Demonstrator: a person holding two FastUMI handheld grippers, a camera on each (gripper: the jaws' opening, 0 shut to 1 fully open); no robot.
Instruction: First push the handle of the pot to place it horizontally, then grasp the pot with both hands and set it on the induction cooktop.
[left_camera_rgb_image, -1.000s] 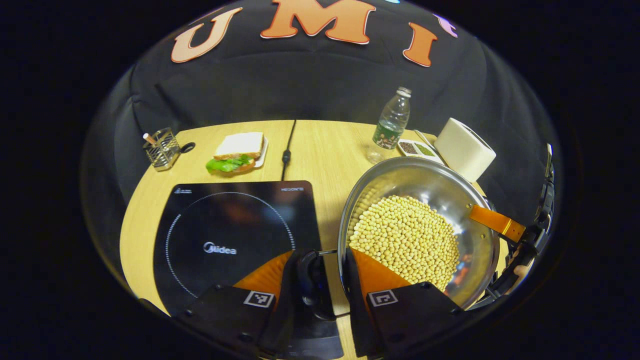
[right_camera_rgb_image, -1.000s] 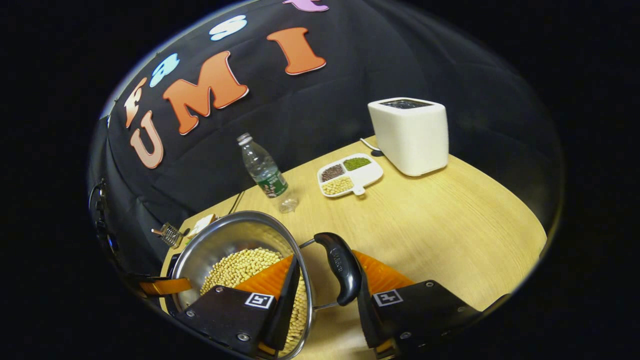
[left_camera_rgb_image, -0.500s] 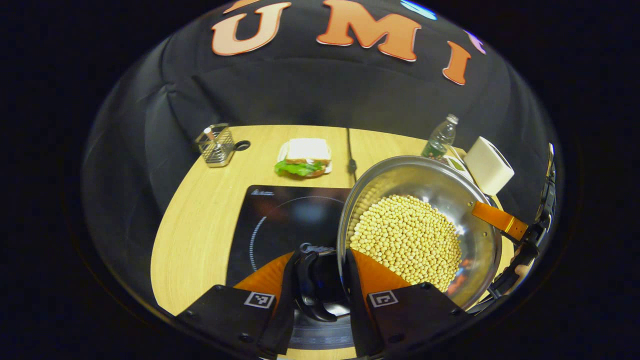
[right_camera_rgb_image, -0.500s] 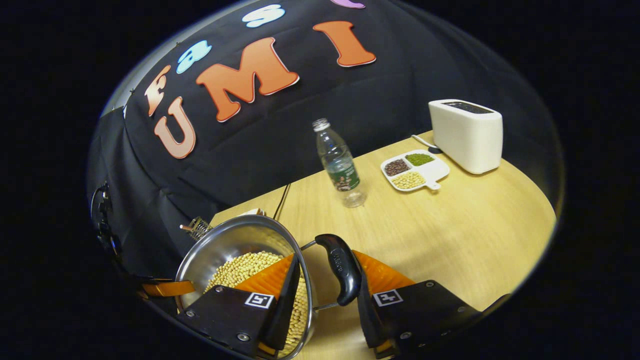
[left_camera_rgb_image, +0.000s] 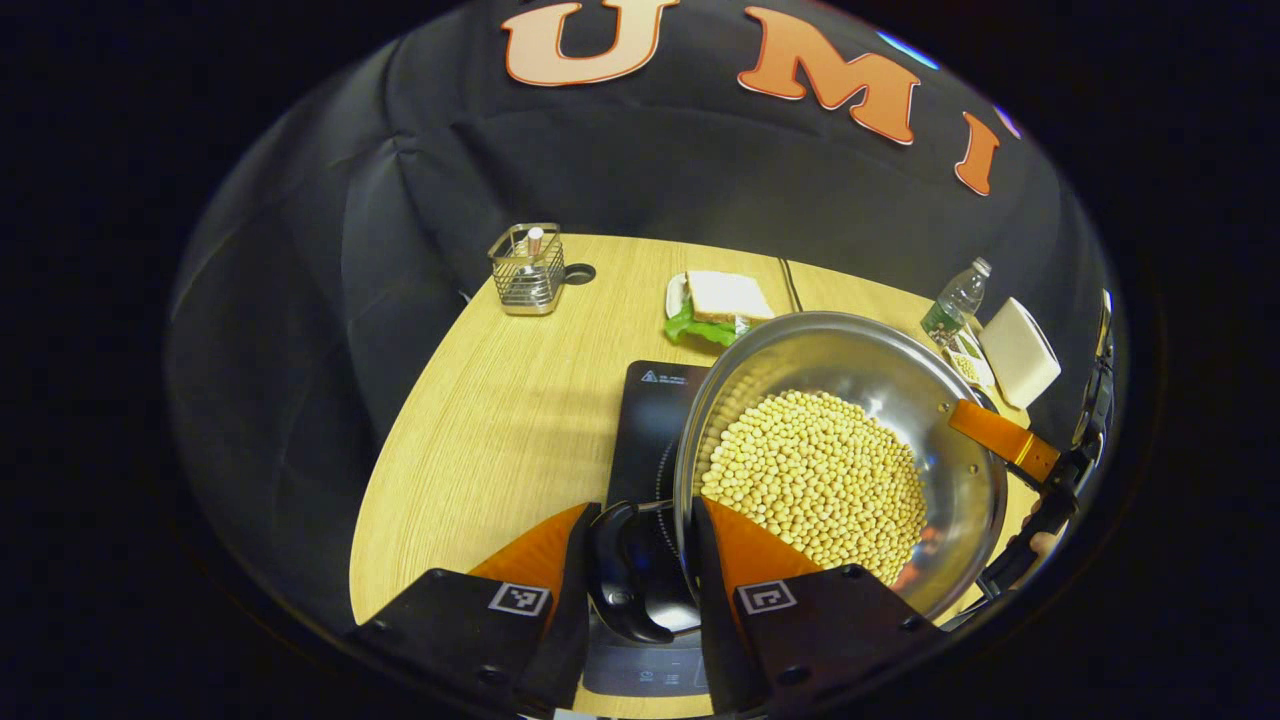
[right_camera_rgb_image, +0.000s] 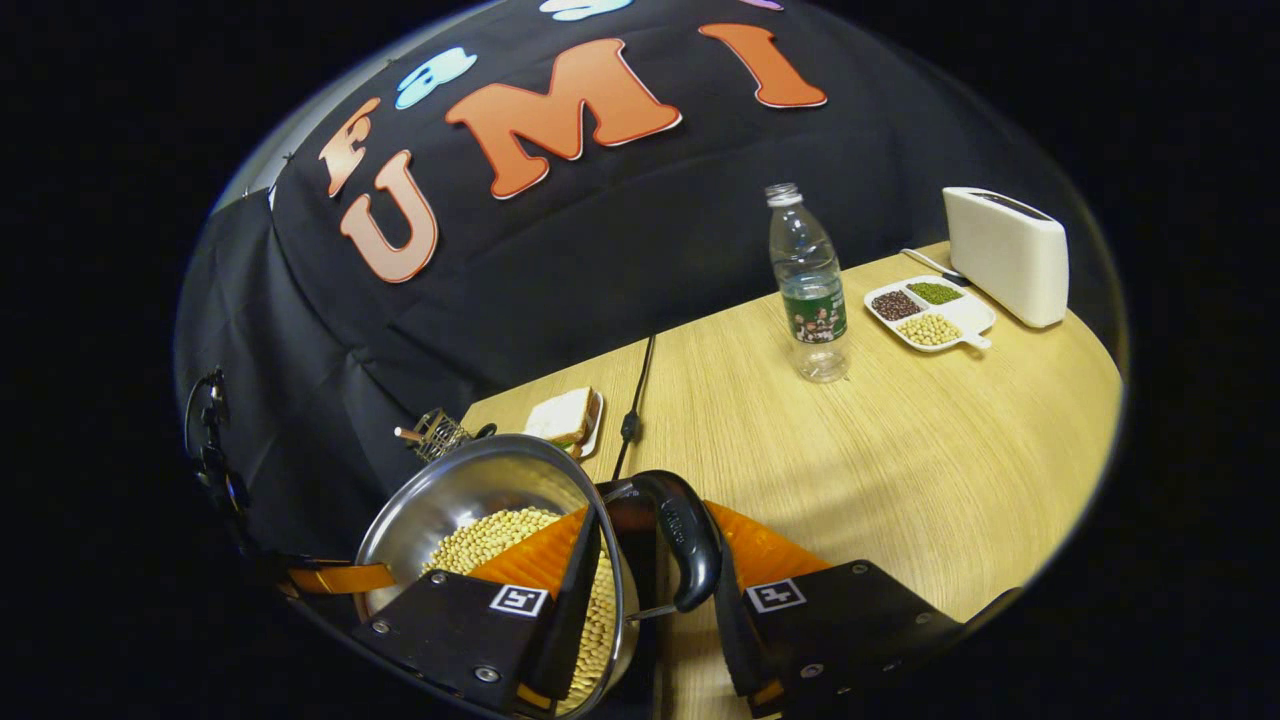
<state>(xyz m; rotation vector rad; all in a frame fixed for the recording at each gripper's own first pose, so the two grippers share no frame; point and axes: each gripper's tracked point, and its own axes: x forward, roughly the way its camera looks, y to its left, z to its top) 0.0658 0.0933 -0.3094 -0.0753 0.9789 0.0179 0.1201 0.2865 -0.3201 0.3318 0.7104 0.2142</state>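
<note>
Seen from my left gripper view, a wire mesh basket (left_camera_rgb_image: 526, 268) stands at the far left of the light wooden table (left_camera_rgb_image: 480, 420), a white-bread sandwich with lettuce (left_camera_rgb_image: 718, 305) beyond the black induction cooktop (left_camera_rgb_image: 650, 430). My left gripper (left_camera_rgb_image: 640, 570) is closed on 1 black loop handle (left_camera_rgb_image: 625, 575) of the shiny steel pot of yellow soybeans (left_camera_rgb_image: 840, 460), which is held over the cooktop's right part. At the pot's far rim sits my other gripper's finger (left_camera_rgb_image: 1000, 440).

In my right gripper view, my right gripper (right_camera_rgb_image: 655, 590) straddles the pot's rim (right_camera_rgb_image: 600, 540) and the opposite black handle (right_camera_rgb_image: 685, 540); a clear plastic bottle (right_camera_rgb_image: 808, 285), a white 3-compartment dish of beans (right_camera_rgb_image: 928, 315) and a white toaster (right_camera_rgb_image: 1005, 255) stand farther right.
</note>
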